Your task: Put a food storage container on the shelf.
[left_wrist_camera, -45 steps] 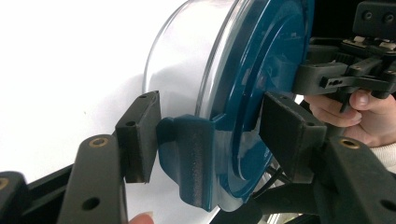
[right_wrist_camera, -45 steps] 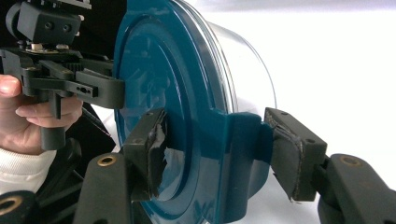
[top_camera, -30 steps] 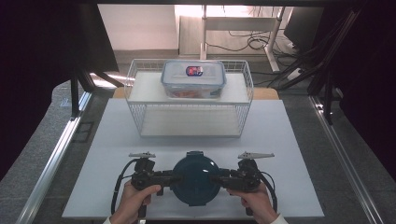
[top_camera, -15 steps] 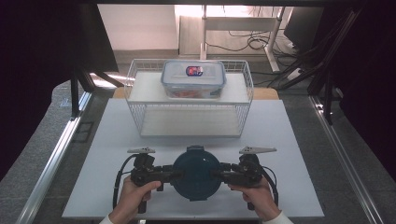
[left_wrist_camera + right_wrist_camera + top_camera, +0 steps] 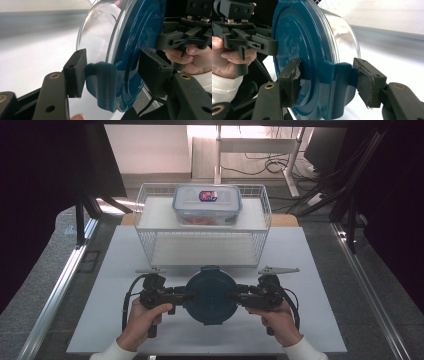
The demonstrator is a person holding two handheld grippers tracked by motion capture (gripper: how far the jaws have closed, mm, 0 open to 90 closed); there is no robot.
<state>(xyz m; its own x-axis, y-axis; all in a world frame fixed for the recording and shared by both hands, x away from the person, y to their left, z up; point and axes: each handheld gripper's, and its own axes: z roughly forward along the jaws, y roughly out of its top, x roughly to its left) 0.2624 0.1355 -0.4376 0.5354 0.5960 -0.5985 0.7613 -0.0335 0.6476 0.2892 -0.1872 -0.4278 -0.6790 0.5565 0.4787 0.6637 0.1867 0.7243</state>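
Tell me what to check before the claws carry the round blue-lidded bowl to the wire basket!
1. Left claw grips the round container's side clip, pads on both sides: ok.
2. Right claw grips the opposite clip the same way: ok.
3. Blue lid sits on the clear bowl: looks ok; whether every clip is latched, cannot tell.
4. Container is level between the two claws in the high view: ok.
5. Wire basket's lower shelf ahead has free room: ok.
6. Upper shelf already carries a rectangular box, so there is less room there: not ok.
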